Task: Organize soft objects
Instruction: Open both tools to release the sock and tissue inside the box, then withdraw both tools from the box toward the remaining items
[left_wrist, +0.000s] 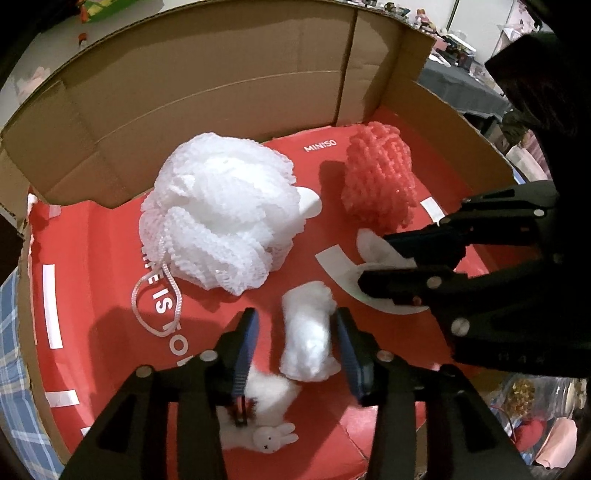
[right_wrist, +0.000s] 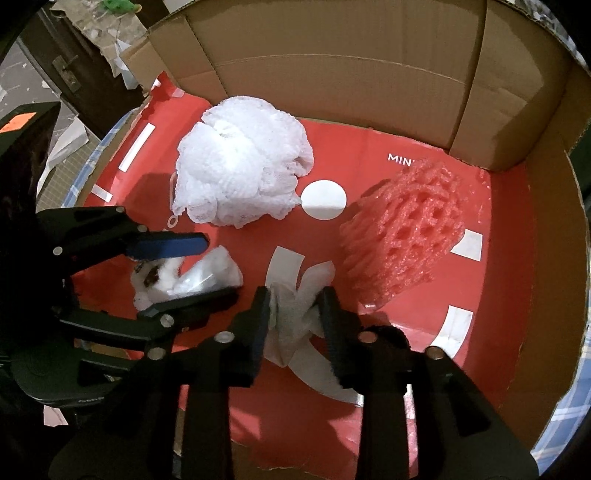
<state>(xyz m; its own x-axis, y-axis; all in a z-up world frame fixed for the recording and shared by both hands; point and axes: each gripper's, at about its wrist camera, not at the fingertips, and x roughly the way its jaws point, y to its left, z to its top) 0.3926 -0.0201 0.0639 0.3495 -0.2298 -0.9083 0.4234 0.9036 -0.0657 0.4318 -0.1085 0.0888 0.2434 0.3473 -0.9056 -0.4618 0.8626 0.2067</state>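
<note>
left tongs (left_wrist: 295, 332) wide astride cotton wad (left_wrist: 308, 332) | right tongs (right_wrist: 295, 314) pinching white cloth (right_wrist: 291, 314) | cardboard walls (left_wrist: 184, 92) near

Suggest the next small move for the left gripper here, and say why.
Probably close the left gripper on the white cotton wad: its fingers stand open either side of the wad without squeezing it. The right gripper already pinches a white cloth.

Dark door (right_wrist: 70, 66) with handle at left — blue plaid cloth (left_wrist: 14, 369) under cardboard, cluttered shelves (left_wrist: 424, 18) behind.
</note>
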